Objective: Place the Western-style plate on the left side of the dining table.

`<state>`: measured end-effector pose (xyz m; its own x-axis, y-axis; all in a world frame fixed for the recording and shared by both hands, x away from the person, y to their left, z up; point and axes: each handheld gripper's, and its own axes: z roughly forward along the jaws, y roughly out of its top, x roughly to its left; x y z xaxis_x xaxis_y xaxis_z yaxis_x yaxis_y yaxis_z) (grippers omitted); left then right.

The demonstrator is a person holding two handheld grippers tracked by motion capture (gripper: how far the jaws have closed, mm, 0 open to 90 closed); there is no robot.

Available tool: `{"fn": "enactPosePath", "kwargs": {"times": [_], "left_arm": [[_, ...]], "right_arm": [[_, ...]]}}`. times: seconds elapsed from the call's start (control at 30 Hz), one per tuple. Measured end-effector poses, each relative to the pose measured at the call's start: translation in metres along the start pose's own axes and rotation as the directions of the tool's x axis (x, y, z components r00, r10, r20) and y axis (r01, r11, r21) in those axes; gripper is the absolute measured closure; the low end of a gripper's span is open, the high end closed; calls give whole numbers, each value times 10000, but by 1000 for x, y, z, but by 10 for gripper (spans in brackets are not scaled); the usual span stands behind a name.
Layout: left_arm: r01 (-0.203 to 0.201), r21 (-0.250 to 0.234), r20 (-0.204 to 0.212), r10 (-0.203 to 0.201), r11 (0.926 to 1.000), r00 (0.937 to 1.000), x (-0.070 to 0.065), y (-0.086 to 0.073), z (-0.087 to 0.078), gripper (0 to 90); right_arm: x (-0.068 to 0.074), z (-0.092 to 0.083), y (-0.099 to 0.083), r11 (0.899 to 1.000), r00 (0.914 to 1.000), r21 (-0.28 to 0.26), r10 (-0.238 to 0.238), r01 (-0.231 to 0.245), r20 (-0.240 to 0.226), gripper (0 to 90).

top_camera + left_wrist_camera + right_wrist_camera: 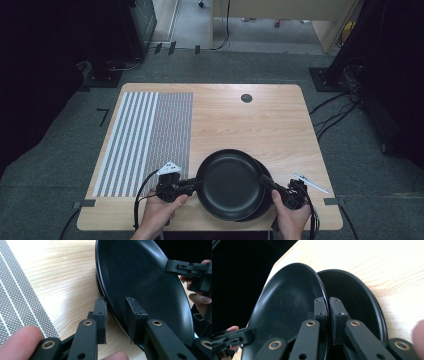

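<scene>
Two black plates sit near the table's front edge. The upper plate (230, 184) (140, 275) (289, 300) lies tilted over the lower plate (263, 204) (354, 295), which sticks out to the right beneath it. My left gripper (197, 184) (115, 320) is shut on the upper plate's left rim, the rim running between its pads. On the opposite rim my right gripper (264, 180) (328, 312) is shut, its pads pinching the thin edge. Each gripper view also shows the other gripper across the plate: the right gripper (172, 266) and the left gripper (249, 336).
The wooden table (240, 120) carries a striped and dotted mat (145, 140) (17, 297) on its left half, just left of my left hand. A round cable hole (246, 98) sits at the far middle. Cables trail off the front edge.
</scene>
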<state>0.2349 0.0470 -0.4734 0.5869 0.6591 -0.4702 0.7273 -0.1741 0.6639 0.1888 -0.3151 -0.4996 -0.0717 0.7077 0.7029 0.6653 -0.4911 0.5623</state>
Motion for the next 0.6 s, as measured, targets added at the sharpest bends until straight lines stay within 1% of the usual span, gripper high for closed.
{"fn": "enactPosePath", "kwargs": {"times": [0.2, 0.43, 0.6], "left_arm": [[-54, -105, -71, 53, 9999, 10000, 0, 3, -6, 739], [22, -117, 98, -21, 9999, 10000, 2, 8, -12, 739], [98, -299, 99, -95, 9995, 9999, 5, 12, -20, 738]], "right_arm": [[4, 1, 0, 9999, 10000, 137, 50, -49, -38, 855], [14, 2, 6, 9997, 9998, 175, -172, 173, -67, 854], [23, 4, 11, 9993, 9995, 197, -315, 317, -94, 854]]}}
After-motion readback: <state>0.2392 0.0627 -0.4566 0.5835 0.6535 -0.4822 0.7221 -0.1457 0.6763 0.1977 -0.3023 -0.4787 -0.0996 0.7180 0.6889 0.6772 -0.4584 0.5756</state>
